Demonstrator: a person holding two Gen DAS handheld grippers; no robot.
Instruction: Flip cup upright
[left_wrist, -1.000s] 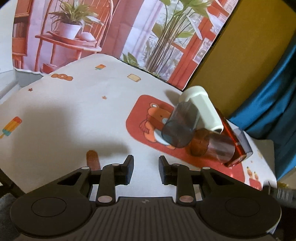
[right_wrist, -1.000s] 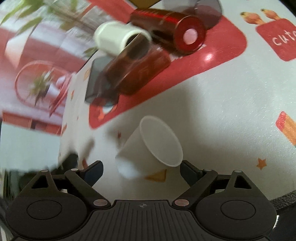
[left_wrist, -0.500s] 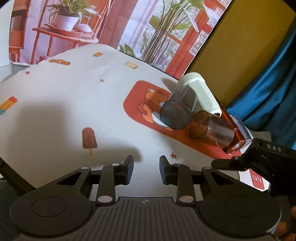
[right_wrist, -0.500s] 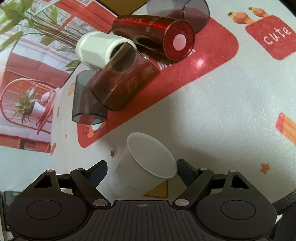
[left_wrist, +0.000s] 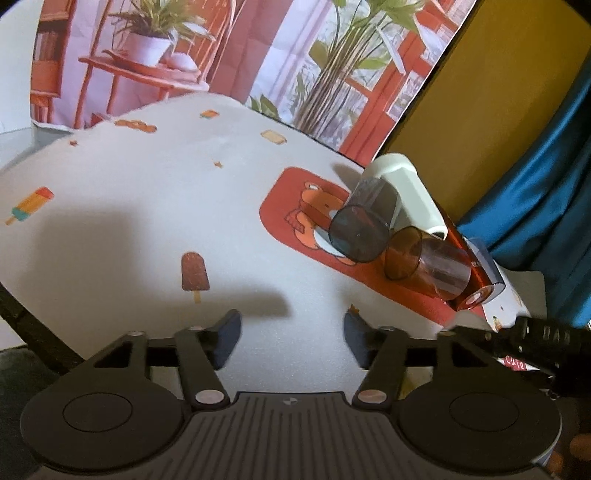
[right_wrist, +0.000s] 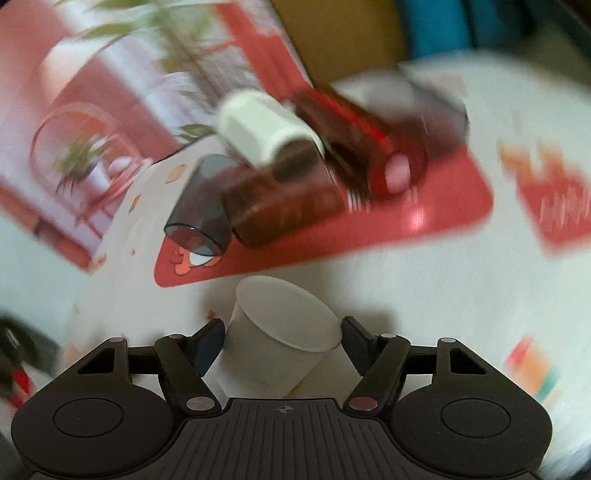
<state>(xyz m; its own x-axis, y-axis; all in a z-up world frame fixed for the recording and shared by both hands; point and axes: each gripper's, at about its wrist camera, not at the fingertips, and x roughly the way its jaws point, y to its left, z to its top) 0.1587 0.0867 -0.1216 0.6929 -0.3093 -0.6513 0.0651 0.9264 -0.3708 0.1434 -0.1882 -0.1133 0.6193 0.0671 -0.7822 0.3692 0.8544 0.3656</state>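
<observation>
1. While the right view is blurring, the right gripper (right_wrist: 282, 328) is now bracketing the white cup (right_wrist: 275, 341) at 6 o'clock, jaws wide, barely touching.
2. The left gripper (left_wrist: 291, 326) is spreading open, empty.
3. Grasp looks imminent.

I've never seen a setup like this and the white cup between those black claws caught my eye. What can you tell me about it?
The white cup looks like plain, matte paper, wider at its open mouth and tapering toward its base. It is tilted, mouth up and away from the camera, base hidden low behind the tool. It sits between the right gripper fingers, which are spread wide; one finger seems to touch its side, though blur makes contact unclear. Beneath it is the white printed tablecloth. It appears empty and undented.
</observation>
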